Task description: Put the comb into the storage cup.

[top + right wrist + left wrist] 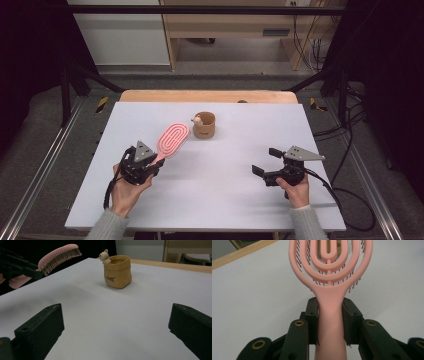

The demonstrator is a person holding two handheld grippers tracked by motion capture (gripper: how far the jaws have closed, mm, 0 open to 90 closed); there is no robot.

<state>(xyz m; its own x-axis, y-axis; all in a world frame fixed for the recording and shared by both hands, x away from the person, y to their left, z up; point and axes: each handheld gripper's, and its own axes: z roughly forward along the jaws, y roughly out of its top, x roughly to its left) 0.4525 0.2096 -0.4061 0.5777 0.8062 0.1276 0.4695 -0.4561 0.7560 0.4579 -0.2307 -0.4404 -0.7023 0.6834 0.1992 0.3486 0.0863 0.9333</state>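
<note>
A pink hairbrush (172,140) with an open looped head is held off the table by its handle, bristles down. My left gripper (156,161) is shut on that handle; the left gripper view has both black pads (312,315) pressed against the pink hairbrush (329,277). A tan pot (204,125) shaped like a small sack, with a little bear figure on its rim, stands just beyond the brush head. My right gripper (265,161) rests at the right of the table, its jaws wide open around nothing. From the right gripper view the tan pot (118,271) and pink hairbrush (58,257) lie ahead.
The white tabletop (240,150) has a wooden strip (207,96) along its far edge. Metal frame rails (40,170) run down both sides, and cables (350,190) trail off the right edge. Wooden furniture stands on the floor behind.
</note>
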